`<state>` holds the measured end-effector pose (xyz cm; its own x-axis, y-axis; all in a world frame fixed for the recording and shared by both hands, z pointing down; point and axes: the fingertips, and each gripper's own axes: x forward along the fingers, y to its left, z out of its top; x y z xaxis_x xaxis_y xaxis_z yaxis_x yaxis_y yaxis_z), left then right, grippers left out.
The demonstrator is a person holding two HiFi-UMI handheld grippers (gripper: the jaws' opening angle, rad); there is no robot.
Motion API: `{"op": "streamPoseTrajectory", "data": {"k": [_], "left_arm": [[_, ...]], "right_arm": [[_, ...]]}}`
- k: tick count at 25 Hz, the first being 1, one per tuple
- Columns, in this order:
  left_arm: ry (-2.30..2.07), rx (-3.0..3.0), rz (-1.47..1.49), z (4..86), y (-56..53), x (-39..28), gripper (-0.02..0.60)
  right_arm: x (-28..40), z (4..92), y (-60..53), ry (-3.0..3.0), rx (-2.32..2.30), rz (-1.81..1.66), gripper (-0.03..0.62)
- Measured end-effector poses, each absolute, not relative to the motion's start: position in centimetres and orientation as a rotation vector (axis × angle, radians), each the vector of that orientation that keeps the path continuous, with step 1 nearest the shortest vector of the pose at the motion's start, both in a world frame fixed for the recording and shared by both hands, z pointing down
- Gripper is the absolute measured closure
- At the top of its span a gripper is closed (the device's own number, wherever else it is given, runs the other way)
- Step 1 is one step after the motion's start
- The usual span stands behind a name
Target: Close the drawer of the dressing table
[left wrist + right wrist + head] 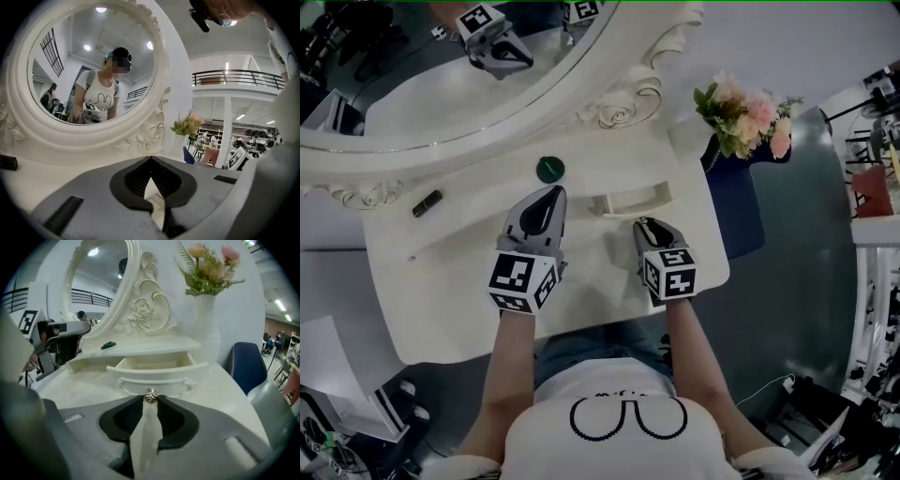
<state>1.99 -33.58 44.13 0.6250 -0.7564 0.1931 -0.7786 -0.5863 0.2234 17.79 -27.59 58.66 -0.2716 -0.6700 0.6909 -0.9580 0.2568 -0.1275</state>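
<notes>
The small white dressing table (450, 281) has its drawer (157, 371) pulled out, and the inside shows empty. A silver knob (150, 396) sits at the middle of the drawer front. My right gripper (150, 400) points down at the drawer (630, 200), and its fingertips close on that knob from both sides. In the head view the right gripper (645, 225) is just in front of the drawer. My left gripper (553, 192) hovers over the tabletop left of the drawer, jaws together and holding nothing. In its own view the left gripper (151, 159) faces the oval mirror (89, 70).
A dark green round thing (549, 170) lies on the shelf under the mirror (441, 75), and a small black stick (427, 202) lies further left. A white vase of pink flowers (745, 117) stands at the table's right corner. A blue chair (741, 202) stands right of the table.
</notes>
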Motion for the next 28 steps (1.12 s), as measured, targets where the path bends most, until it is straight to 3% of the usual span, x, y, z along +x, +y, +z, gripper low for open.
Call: {"op": "streamPoseTrajectory", "data": {"k": [28], "left_arm": [[-1.318, 2.539, 0.144, 44.0, -34.1, 1.2, 0.583]], "right_arm": [[17.3, 58.6, -33.4, -2.047, 1.425, 0.715, 0.499]]}}
